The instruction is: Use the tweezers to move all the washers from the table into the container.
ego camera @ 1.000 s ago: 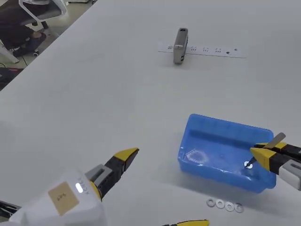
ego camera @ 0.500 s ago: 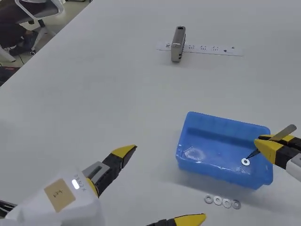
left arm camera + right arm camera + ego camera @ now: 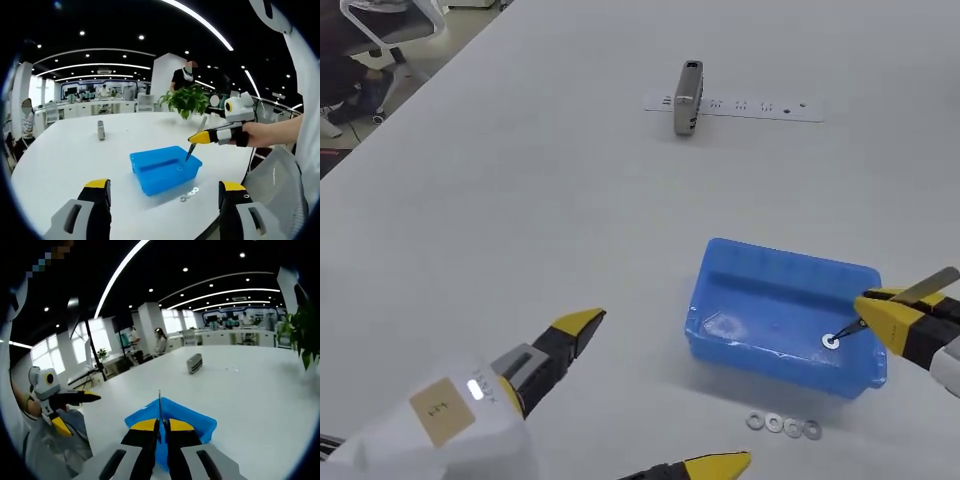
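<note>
Here, right gripper (image 3: 868, 303) jaws clamped on tweezers (image 3: 847, 331) pinching a washer (image 3: 831, 342) over the container (image 3: 760, 270), left gripper (image 3: 665, 390) jaws wide apart

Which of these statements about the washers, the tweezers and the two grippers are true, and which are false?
1. Four washers lie in a row on the table, just outside the blue container. True.
2. The left gripper is shut on the tweezers. False: its jaws stand wide open and hold nothing; the right gripper is shut on the tweezers.
3. The tip of the tweezers is over the inside of the container, with one washer at it. True.
4. The power strip lies against the container. False: it lies far off across the table, well apart from the container.
</note>
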A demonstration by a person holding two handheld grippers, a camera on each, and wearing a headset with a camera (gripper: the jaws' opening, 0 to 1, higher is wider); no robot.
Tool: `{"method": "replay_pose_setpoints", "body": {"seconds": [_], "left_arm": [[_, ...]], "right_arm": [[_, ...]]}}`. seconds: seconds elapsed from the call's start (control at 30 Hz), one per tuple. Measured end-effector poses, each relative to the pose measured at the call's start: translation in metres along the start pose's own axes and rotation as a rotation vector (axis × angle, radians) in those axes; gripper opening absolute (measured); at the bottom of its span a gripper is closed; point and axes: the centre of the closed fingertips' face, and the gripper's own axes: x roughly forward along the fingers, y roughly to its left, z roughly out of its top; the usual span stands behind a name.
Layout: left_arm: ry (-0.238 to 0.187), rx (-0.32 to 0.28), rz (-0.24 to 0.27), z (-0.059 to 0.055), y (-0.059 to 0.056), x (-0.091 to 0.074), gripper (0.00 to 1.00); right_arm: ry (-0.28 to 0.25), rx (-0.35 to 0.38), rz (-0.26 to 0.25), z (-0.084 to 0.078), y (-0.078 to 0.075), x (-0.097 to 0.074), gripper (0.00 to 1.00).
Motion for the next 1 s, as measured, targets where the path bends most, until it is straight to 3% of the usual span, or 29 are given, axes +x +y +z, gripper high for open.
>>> {"method": "replay_pose_setpoints", "body": {"seconds": [0.2, 0.4, 0.7, 1.0], "left_arm": [[0.002, 0.002, 0.001, 0.000, 0.000, 0.000, 0.90], [0.007, 0.005, 0.004, -0.001, 0.001, 0.000, 0.89], [0.008, 0.003, -0.002, -0.001, 0.000, 0.000, 0.89], [0.016, 0.007, 0.001, -0.003, 0.001, 0.001, 0.89]], "right_arm": [[-0.009, 0.029, 0.042, 0.000, 0.016, -0.005, 0.03], [0.030, 0.040, 0.079, -0.015, 0.027, -0.009, 0.03], [0.106, 0.074, 0.103, -0.043, 0.031, -0.005, 0.03], [0.174, 0.053, 0.103, -0.065, 0.029, -0.002, 0.03]]}}
